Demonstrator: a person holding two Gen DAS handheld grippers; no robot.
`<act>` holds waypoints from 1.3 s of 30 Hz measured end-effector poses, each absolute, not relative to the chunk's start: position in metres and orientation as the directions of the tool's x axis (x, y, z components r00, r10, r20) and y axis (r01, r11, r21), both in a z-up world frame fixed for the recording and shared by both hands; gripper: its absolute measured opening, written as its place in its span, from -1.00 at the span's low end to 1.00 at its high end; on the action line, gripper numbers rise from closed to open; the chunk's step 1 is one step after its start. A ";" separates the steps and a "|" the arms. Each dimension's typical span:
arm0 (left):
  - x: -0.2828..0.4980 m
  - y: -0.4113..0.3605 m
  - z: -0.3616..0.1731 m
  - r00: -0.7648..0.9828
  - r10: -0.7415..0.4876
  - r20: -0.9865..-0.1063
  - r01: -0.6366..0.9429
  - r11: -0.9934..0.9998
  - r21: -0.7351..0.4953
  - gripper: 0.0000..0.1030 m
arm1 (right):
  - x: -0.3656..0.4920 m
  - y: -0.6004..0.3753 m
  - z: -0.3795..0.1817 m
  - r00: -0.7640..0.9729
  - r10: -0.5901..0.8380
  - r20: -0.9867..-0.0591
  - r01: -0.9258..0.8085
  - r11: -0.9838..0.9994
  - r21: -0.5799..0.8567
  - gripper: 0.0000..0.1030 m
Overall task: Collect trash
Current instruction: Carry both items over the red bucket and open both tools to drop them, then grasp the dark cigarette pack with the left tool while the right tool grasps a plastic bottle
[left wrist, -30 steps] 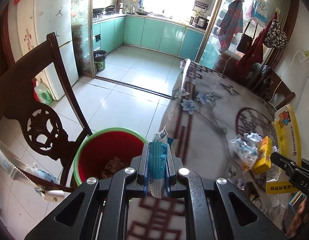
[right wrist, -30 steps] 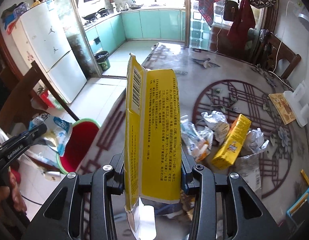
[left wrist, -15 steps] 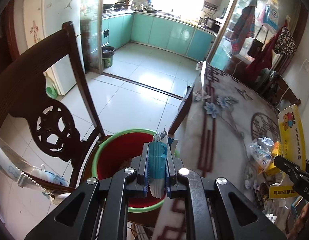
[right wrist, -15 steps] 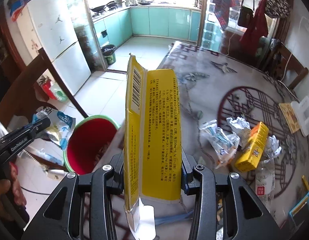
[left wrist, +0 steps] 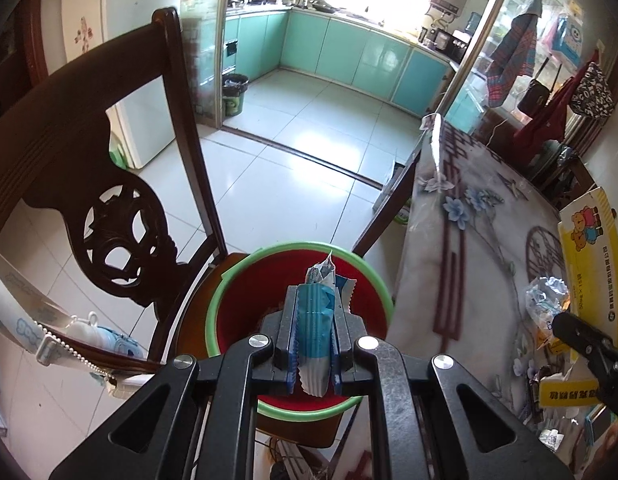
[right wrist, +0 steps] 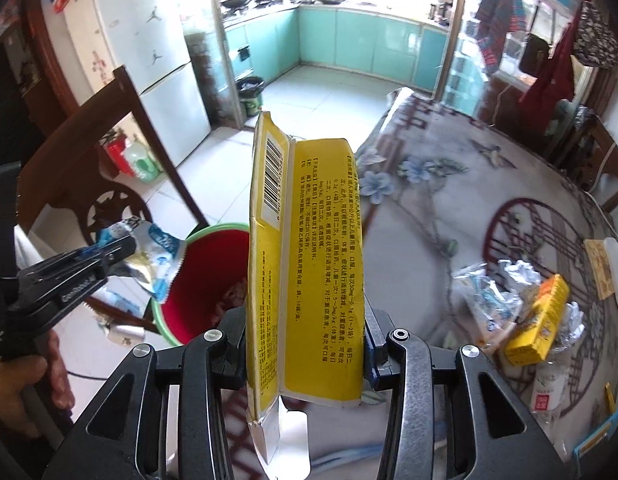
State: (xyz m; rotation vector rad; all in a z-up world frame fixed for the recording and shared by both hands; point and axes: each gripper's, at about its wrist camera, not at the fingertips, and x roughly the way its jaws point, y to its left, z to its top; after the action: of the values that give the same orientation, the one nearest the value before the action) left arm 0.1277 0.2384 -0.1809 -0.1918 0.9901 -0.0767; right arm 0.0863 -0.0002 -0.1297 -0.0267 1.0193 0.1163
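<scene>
My left gripper (left wrist: pixel 315 334) is shut on a blue and white snack wrapper (left wrist: pixel 317 320) and holds it right above the red bucket with a green rim (left wrist: pixel 245 308), which stands on a chair seat. The wrapper also shows in the right wrist view (right wrist: pixel 149 258), beside the bucket (right wrist: pixel 205 280). My right gripper (right wrist: pixel 305 344) is shut on a flattened yellow carton (right wrist: pixel 309 264), held upright over the table edge, right of the bucket. More trash lies on the table: crumpled foil and plastic wrappers (right wrist: pixel 489 292) and a small yellow box (right wrist: pixel 537 320).
A dark wooden chair back (left wrist: pixel 89 184) rises left of the bucket. The table with a patterned cover (right wrist: pixel 449 200) fills the right. A white fridge (right wrist: pixel 149 60) and a small dark bin (right wrist: pixel 251 94) stand by the kitchen doorway. Tiled floor lies beyond.
My left gripper has carried the wrapper left off the table to above the bucket. My right gripper has moved left with the carton, toward the table edge and the bucket.
</scene>
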 end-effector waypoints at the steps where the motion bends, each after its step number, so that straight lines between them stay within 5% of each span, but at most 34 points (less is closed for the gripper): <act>1: 0.129 0.240 -0.184 0.541 -0.151 -0.827 -0.027 0.980 -0.196 -0.81 | 0.089 0.004 -0.134 0.504 0.104 -0.857 -0.120 0.992 0.049 -0.23; 16: 0.132 0.247 -0.206 0.491 -0.153 -0.858 -0.039 0.979 -0.198 -0.81 | 0.097 0.038 -0.151 0.447 0.144 -0.883 -0.179 0.981 0.070 -0.19; 19: 0.134 0.247 -0.208 0.485 -0.151 -0.862 -0.044 0.980 -0.196 -0.62 | 0.098 0.039 -0.149 0.458 0.136 -0.878 -0.172 0.983 0.062 -0.04; 21: 0.137 0.248 -0.209 0.483 -0.150 -0.863 -0.052 0.979 -0.199 -0.04 | 0.098 0.041 -0.145 0.472 0.122 -0.873 -0.164 0.985 0.050 0.25; 23: 0.136 0.249 -0.206 0.497 -0.134 -0.857 -0.065 0.980 -0.190 0.24 | 0.094 0.040 -0.140 0.497 0.104 -0.861 -0.159 0.987 0.027 0.39; 39: 0.128 0.202 -0.179 0.538 -0.159 -0.828 0.029 0.985 -0.171 0.24 | 0.060 0.003 -0.085 0.662 -0.112 -0.741 -0.038 0.983 -0.182 0.59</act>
State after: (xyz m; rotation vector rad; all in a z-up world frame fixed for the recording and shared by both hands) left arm 0.1281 0.2016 -0.1790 -0.1427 0.9979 -0.1121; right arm 0.0602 0.0033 -0.0854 -0.1883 0.8479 -0.0419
